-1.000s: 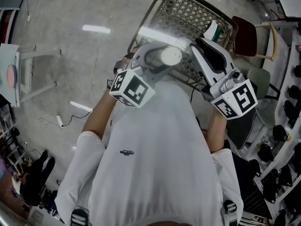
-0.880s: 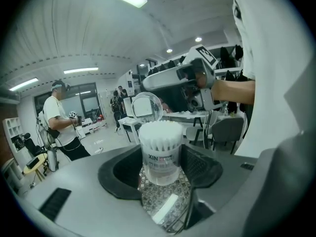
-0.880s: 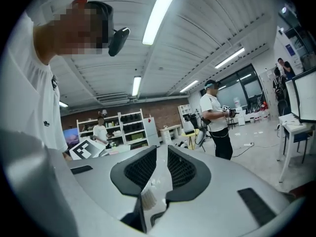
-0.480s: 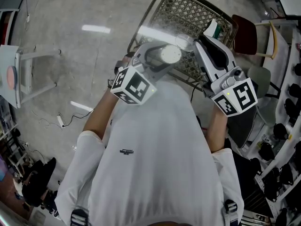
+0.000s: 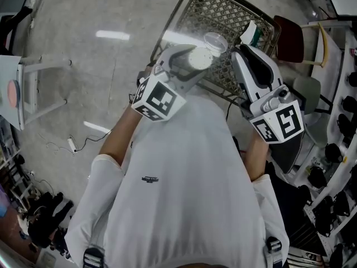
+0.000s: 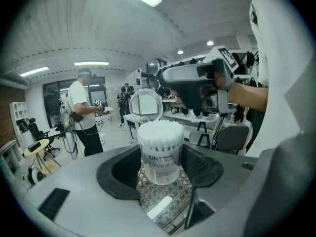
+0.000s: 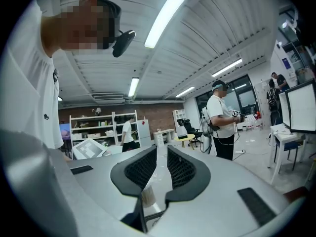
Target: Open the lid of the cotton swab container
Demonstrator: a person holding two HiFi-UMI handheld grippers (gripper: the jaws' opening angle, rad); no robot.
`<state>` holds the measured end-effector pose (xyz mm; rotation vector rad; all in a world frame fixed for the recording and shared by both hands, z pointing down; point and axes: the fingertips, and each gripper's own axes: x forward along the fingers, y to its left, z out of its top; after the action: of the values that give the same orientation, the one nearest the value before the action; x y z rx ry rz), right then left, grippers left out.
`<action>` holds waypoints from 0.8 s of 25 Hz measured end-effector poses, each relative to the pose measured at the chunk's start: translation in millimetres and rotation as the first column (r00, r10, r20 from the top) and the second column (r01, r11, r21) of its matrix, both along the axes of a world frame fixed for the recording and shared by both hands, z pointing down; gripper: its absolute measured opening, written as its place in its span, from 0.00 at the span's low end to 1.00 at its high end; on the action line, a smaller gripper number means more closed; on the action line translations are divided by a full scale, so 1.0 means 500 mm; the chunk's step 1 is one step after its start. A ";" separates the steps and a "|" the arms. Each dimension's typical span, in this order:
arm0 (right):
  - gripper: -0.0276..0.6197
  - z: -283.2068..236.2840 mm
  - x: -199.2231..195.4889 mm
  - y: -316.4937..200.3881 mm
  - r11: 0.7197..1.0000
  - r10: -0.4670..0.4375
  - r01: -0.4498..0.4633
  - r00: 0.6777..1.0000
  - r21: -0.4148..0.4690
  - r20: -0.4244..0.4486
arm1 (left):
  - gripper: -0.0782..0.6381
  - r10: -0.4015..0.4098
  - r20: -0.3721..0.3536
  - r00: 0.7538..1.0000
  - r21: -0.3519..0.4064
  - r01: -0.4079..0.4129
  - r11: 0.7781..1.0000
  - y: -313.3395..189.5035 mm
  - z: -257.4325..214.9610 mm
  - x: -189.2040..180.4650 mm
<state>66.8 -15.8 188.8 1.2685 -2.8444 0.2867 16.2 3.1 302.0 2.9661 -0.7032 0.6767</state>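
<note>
Our left tongs (image 6: 163, 162) had just been easing wider, yet gripped the swab container (image 6: 159, 142). Our right tongs (image 7: 161, 157) pinched the lid (image 6: 145, 105) (clear, round), carried slightly farther off than before.

The cotton swab container (image 6: 160, 154) and its lid (image 6: 146, 104) look clear, glossy plastic; the basket (image 5: 220, 15) is metal mesh.

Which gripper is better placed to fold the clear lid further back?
The right gripper: its jaws appear pinched on the edge of the upright lid. The left gripper is busy with the cotton swab container between its jaws, which have just been opening.
</note>
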 end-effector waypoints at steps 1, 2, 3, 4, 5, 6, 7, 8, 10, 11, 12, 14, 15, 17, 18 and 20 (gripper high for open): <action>0.13 0.002 0.004 0.003 1.000 0.013 -0.013 1.000 0.004 -0.005 | 0.45 -0.010 -0.007 1.000 -0.001 0.010 1.000 -0.003 -0.001 -0.002; 0.13 0.003 0.007 0.005 1.000 0.025 -0.025 1.000 0.006 -0.005 | 0.45 -0.021 -0.013 1.000 -0.002 0.021 1.000 -0.007 -0.002 -0.004; 0.13 0.005 0.010 0.008 0.999 0.036 -0.036 0.999 0.005 -0.001 | 0.45 -0.030 -0.019 0.999 -0.002 0.030 1.000 -0.010 -0.004 -0.007; 0.13 0.007 0.013 0.010 0.999 0.047 -0.047 0.999 0.004 0.005 | 0.45 -0.038 -0.024 0.999 0.000 0.038 0.999 -0.013 -0.006 -0.008; 0.12 0.008 0.017 0.013 0.998 0.060 -0.060 0.998 0.005 0.008 | 0.45 -0.044 -0.027 0.999 0.003 0.044 0.999 -0.016 -0.008 -0.010; 0.12 0.011 0.020 0.016 0.997 0.074 -0.074 0.997 0.007 0.007 | 0.45 -0.050 -0.031 0.998 0.006 0.050 0.999 -0.019 -0.011 -0.011; 0.11 0.013 0.024 0.018 0.996 0.090 -0.090 0.996 0.010 0.002 | 0.45 -0.057 -0.034 0.998 0.008 0.057 0.998 -0.021 -0.013 -0.013; 0.11 0.016 0.029 0.020 0.994 0.109 -0.108 0.994 0.016 -0.007 | 0.45 -0.066 -0.037 0.997 0.010 0.066 0.998 -0.023 -0.015 -0.016; 0.08 0.024 0.038 0.023 0.988 0.151 -0.150 0.988 0.036 -0.033 | 0.45 -0.089 -0.044 0.995 0.012 0.089 0.996 -0.029 -0.018 -0.021; 0.07 0.029 0.042 0.024 0.984 0.175 -0.172 0.983 0.048 -0.048 | 0.45 -0.101 -0.050 0.994 0.011 0.102 0.995 -0.033 -0.020 -0.024; 0.06 0.035 0.046 0.025 0.979 0.197 -0.194 0.979 0.056 -0.060 | 0.45 -0.113 -0.057 0.992 0.010 0.114 0.993 -0.036 -0.022 -0.026; 0.06 0.048 0.054 0.025 0.970 0.238 -0.234 0.969 0.060 -0.070 | 0.45 -0.132 -0.073 0.989 0.010 0.133 0.991 -0.042 -0.027 -0.030; 0.06 0.055 0.059 0.025 0.965 0.259 -0.255 0.964 0.054 -0.066 | 0.45 -0.139 -0.080 0.987 0.012 0.141 0.990 -0.044 -0.030 -0.032; 0.04 0.069 0.072 0.023 0.953 0.302 -0.301 0.952 0.033 -0.050 | 0.45 -0.151 -0.090 0.984 0.015 0.153 0.988 -0.046 -0.035 -0.035; 0.04 0.075 0.080 0.022 0.946 0.323 -0.322 0.945 0.025 -0.046 | 0.45 -0.154 -0.093 0.984 0.014 0.156 0.988 -0.047 -0.036 -0.036; 0.04 0.087 0.095 0.023 0.933 0.361 -0.361 0.931 0.021 -0.051 | 0.45 -0.160 -0.094 0.983 0.009 0.162 0.987 -0.047 -0.035 -0.037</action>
<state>114.3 -4.1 232.3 1.7705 -2.5543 0.2339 -2.5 -20.5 284.6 2.8918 -0.9326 0.5204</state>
